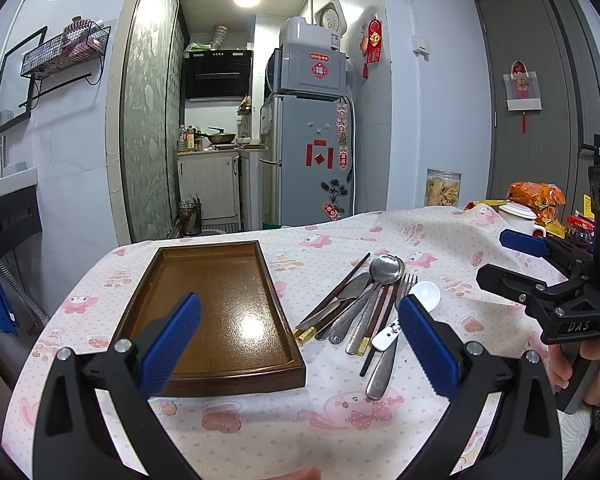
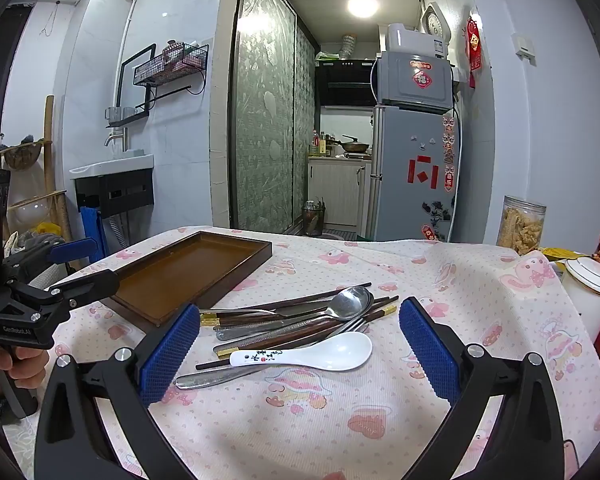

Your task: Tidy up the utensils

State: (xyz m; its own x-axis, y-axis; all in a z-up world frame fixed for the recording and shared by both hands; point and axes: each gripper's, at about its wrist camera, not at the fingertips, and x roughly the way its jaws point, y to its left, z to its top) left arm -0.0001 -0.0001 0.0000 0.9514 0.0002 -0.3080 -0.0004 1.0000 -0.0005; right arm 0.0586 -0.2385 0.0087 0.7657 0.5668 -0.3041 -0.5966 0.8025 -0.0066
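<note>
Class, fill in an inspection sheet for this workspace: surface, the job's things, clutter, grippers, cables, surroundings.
Surface: table under a pink cartoon tablecloth, wrinkled at the far right.
Job's things: wooden tray, nothing in it; beside it a pile with chopsticks, metal spoon, fork, white spoon.
Clutter: snack jar, white teapot, orange packets at the table's far edge.
Grippers: left gripper and right gripper open, holding nothing.
Cables: nothing seen.
Surroundings: fridge, washbasin, kitchen behind.
</note>
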